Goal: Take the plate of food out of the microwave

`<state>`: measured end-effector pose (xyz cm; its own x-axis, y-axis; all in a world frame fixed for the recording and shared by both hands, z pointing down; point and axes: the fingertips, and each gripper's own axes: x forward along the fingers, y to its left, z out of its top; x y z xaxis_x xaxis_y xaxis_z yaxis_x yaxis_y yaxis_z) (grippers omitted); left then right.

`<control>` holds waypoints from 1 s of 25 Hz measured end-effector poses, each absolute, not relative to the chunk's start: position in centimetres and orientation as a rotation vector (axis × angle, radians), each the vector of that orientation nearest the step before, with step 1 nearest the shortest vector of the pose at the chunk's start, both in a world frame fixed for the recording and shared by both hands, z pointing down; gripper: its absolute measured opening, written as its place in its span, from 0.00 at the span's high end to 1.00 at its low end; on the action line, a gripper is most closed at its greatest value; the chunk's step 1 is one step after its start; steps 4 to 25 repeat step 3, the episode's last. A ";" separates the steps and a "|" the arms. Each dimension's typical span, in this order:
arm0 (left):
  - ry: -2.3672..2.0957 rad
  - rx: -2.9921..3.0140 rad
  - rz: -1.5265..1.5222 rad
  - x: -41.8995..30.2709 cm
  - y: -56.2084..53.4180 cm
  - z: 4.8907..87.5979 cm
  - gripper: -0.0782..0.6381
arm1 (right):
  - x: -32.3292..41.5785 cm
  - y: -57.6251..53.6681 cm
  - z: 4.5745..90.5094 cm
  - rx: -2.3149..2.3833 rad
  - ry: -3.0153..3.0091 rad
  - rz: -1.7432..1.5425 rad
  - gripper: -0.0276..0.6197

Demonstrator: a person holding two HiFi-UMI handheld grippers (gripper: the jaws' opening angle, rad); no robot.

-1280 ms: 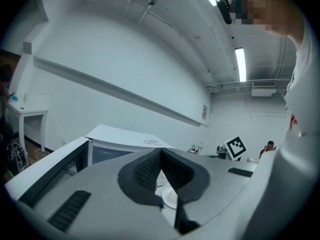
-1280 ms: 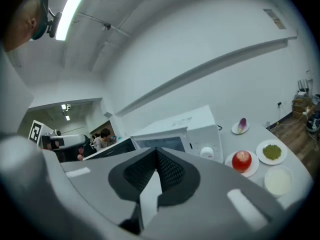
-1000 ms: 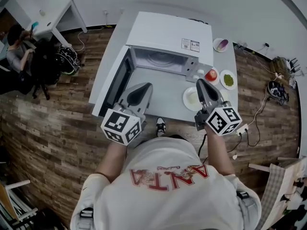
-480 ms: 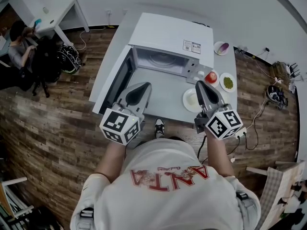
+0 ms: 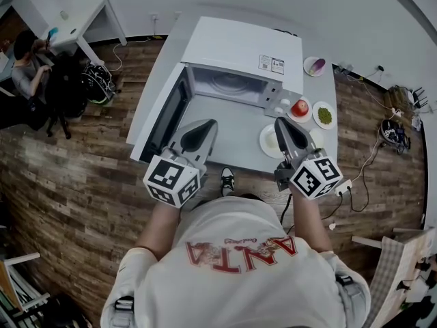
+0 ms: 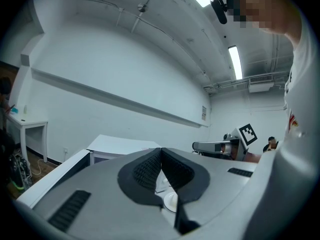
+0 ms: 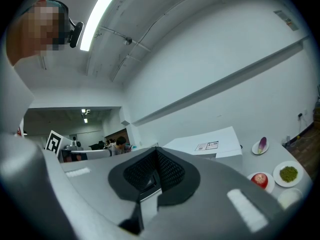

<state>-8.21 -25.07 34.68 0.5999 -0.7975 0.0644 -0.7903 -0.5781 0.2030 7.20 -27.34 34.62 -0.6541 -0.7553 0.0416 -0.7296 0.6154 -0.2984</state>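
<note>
The white microwave (image 5: 242, 50) stands on the grey table (image 5: 232, 139) with its door (image 5: 166, 115) swung open to the left. Its cavity (image 5: 229, 86) shows only the glass turntable. A white plate of pale food (image 5: 268, 141) rests on the table in front of the microwave's right side, partly hidden under my right gripper (image 5: 282, 120). That gripper hovers over the plate, shut and empty. My left gripper (image 5: 205, 124) hangs over the table's front by the open door, shut too, nothing in it. In the left gripper view the plate (image 6: 171, 201) peeks out below the closed pads.
To the right of the microwave sit a plate with a red apple (image 5: 300, 107), a plate of green food (image 5: 324, 114) and a dish with a purple item (image 5: 315, 65). A person sits at a desk (image 5: 75, 26) at far left. Cables lie on the floor at right.
My right gripper has edged slightly left over the plate. The left gripper has stayed put.
</note>
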 end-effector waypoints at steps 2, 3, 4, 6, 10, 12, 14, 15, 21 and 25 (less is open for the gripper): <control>-1.310 2.616 -0.049 -8.0 -25.2 34.8 0.88 | 7.4 -27.4 34.7 -1.261 2.742 -0.451 0.95; -1.307 2.616 -0.048 -7.8 -25.2 34.8 0.88 | 7.5 -27.4 34.8 -1.260 2.741 -0.454 0.95; -1.307 2.616 -0.048 -7.8 -25.2 34.8 0.88 | 7.5 -27.4 34.8 -1.260 2.741 -0.454 0.95; -1.307 2.616 -0.048 -7.8 -25.2 34.8 0.88 | 7.5 -27.4 34.8 -1.260 2.741 -0.454 0.95; -1.307 2.616 -0.048 -7.8 -25.2 34.8 0.88 | 7.5 -27.4 34.8 -1.260 2.741 -0.454 0.95; -1.307 2.616 -0.048 -7.8 -25.2 34.8 0.88 | 7.5 -27.4 34.8 -1.260 2.741 -0.454 0.95; -1.307 2.616 -0.048 -7.8 -25.2 34.8 0.88 | 7.5 -27.4 34.8 -1.260 2.741 -0.454 0.95; -1.307 2.616 -0.048 -7.8 -25.2 34.8 0.88 | 7.5 -27.4 34.8 -1.260 2.741 -0.454 0.95; -1.307 2.616 -0.048 -7.8 -25.2 34.8 0.88 | 7.5 -27.4 34.8 -1.260 2.741 -0.454 0.95; -1.307 2.616 -0.048 -7.8 -25.2 34.8 0.88 | 7.5 -27.4 34.8 -1.260 2.741 -0.454 0.95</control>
